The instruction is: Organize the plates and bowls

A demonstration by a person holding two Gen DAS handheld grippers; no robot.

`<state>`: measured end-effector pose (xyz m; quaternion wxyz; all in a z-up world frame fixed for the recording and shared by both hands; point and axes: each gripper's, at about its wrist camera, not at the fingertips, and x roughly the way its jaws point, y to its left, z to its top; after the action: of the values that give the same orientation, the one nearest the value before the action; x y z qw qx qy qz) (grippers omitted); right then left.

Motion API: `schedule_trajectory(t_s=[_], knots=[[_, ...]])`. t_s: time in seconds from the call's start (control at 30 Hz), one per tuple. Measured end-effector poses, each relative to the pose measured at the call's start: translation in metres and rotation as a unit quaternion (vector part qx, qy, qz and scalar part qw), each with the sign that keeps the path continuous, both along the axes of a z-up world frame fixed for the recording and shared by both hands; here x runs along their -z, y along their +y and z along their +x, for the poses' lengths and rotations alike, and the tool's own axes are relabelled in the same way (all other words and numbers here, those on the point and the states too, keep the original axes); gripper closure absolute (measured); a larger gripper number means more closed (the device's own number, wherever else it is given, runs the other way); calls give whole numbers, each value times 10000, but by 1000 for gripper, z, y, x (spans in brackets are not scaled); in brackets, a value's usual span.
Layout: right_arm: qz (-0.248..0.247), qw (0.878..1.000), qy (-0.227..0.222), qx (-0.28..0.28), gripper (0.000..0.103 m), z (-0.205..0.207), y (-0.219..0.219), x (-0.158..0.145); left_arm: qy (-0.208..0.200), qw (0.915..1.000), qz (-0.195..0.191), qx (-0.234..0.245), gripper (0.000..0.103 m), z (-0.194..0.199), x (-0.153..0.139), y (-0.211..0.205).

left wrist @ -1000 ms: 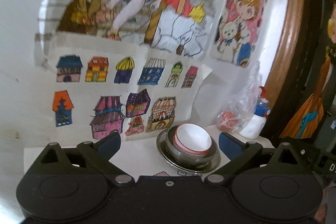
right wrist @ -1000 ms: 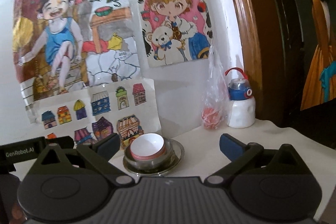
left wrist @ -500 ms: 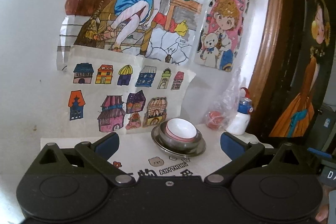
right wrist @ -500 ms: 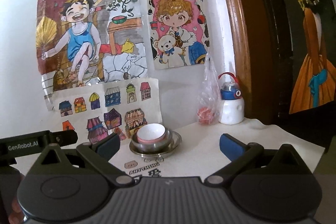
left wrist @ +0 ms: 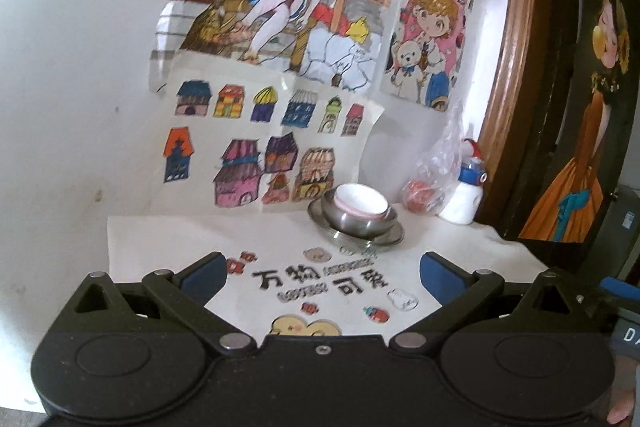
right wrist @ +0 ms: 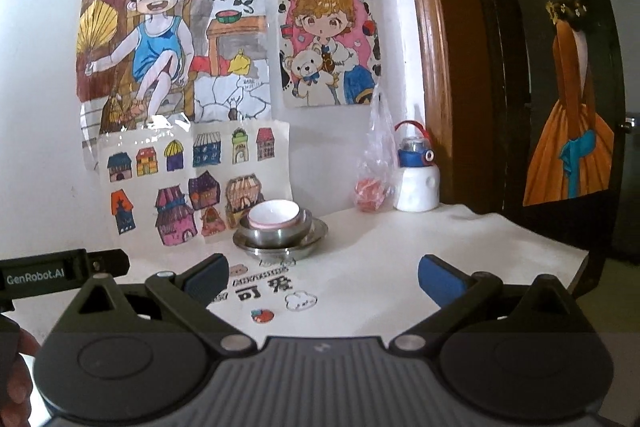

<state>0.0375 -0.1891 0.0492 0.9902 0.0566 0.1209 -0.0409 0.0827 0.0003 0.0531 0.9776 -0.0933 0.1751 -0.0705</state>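
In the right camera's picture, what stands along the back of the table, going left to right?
Stacked bowls on a metal plate → plastic bag with something red inside → white bottle with a blue cap.

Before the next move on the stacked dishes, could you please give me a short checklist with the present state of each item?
1. Left gripper jaws open and empty: ok.
2. Right gripper jaws open and empty: ok.
3. White bowl nested in the steel bowl, which sits on the steel plate: ok.
4. Stack sits level: ok.
5. Plastic bag and water bottle stand apart from the stack: ok.
6. More dishes left to sort outside these views: cannot tell.
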Motion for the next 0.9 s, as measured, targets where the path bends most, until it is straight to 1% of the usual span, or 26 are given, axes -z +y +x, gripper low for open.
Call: schedule_trajectory(t_s=[0.33,0.47,0.9], knots=[[132,9999,68,-24,0,-4,4,18,-171,9991,235,-319,1,-18,20,15],[131,9999,95,8,0,-2,5,23,-185,9988,266,-372,1,-21,25,17],[276,9991,298,77,0,11,-2,36,-20,9980,480,-421,1,-14,46,14]])
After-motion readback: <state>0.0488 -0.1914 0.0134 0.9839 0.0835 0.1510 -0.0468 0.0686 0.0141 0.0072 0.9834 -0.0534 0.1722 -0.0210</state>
